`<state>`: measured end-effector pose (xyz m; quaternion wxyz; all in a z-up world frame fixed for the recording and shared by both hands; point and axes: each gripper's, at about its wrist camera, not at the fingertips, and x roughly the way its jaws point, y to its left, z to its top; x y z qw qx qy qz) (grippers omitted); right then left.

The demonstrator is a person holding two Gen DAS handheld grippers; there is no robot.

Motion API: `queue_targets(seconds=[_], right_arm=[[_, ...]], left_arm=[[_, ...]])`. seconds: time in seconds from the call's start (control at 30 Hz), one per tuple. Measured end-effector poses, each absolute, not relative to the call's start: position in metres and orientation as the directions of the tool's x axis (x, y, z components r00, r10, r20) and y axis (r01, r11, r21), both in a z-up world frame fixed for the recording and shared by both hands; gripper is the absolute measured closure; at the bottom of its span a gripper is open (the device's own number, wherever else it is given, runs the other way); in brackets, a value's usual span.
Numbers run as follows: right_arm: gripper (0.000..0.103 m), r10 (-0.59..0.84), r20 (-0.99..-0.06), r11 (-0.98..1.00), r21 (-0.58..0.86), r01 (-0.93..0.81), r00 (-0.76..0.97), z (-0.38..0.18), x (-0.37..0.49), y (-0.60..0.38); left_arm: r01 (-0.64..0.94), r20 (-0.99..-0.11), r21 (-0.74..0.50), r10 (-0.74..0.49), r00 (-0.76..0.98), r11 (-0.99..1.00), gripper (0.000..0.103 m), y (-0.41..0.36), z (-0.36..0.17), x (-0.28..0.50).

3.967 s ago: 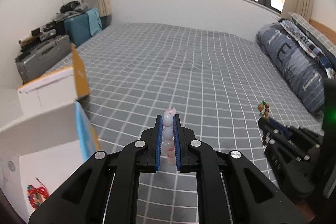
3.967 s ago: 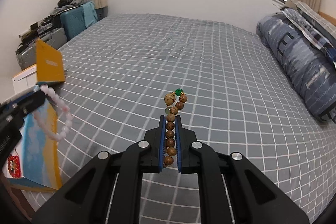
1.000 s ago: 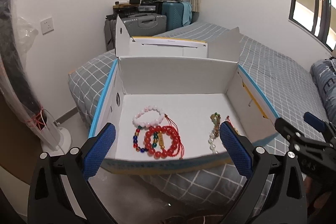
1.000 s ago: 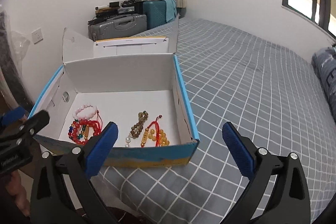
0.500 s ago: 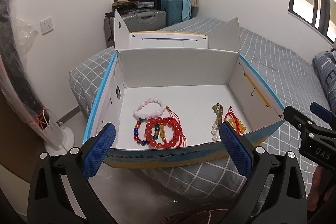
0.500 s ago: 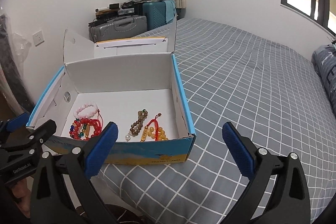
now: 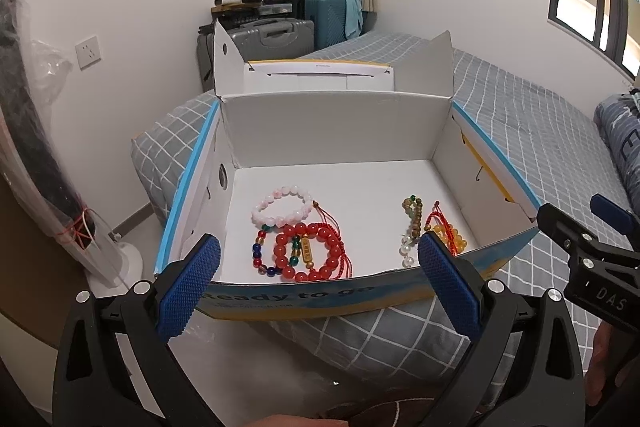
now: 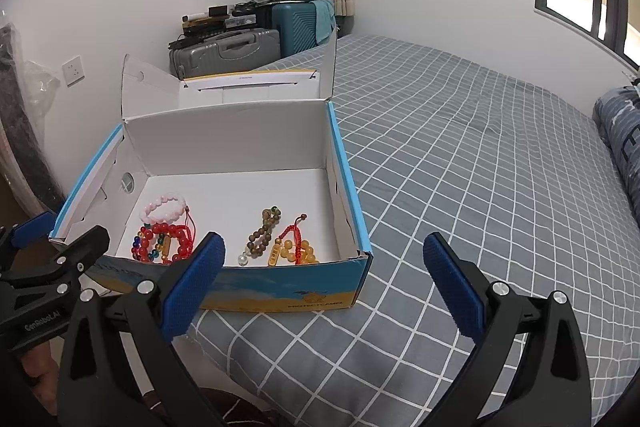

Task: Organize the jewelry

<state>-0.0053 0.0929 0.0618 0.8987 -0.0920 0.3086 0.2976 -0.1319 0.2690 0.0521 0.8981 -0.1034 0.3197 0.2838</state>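
The box sits on the corner of the bed, lid flaps standing up at its far side. Its near wall reads "Ready to go" in the left wrist view; in the right wrist view the same wall carries a small logo with lettering too fine to read surely.

Both grippers hang outside the box's near wall, holding nothing. The left gripper is spread wide, blue pads level with the near rim. The right gripper is likewise released, off the box's near right corner over bare bed. "DAS" shows on the right gripper's body in the left wrist view; "GenRobot.AI" on the left one's body in the right wrist view.

On the box floor, near the left wall, lie the pink bracelet, the red bracelet and the multicolour beads, touching. Toward the right wall lie the wooden beads and amber bracelet. The far half of the floor is bare.
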Motion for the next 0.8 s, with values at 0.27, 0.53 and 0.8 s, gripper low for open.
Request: queue_targets(seconds=[0.27,0.53,0.8], right_arm=[[0.008,0.486,-0.612,0.802,0.029,-0.596,0.624,0.0607,-0.0052,0.093],[0.008,0.492,-0.611,0.799,0.034,-0.601,0.62,0.061,-0.0068,0.0933],[0.008,0.492,-0.614,0.798,0.035,-0.601,0.618,0.0608,-0.0069,0.0926]], left_arm=[[-0.581,-0.636,-0.013,0.441,0.633,0.814,0.006,0.2686,0.0503,-0.1305],[-0.589,-0.633,-0.001,0.455,0.627,0.808,0.006,0.2691,0.0496,-0.1299],[-0.591,-0.635,-0.005,0.454,0.625,0.807,0.006,0.2699,0.0497,-0.1309]])
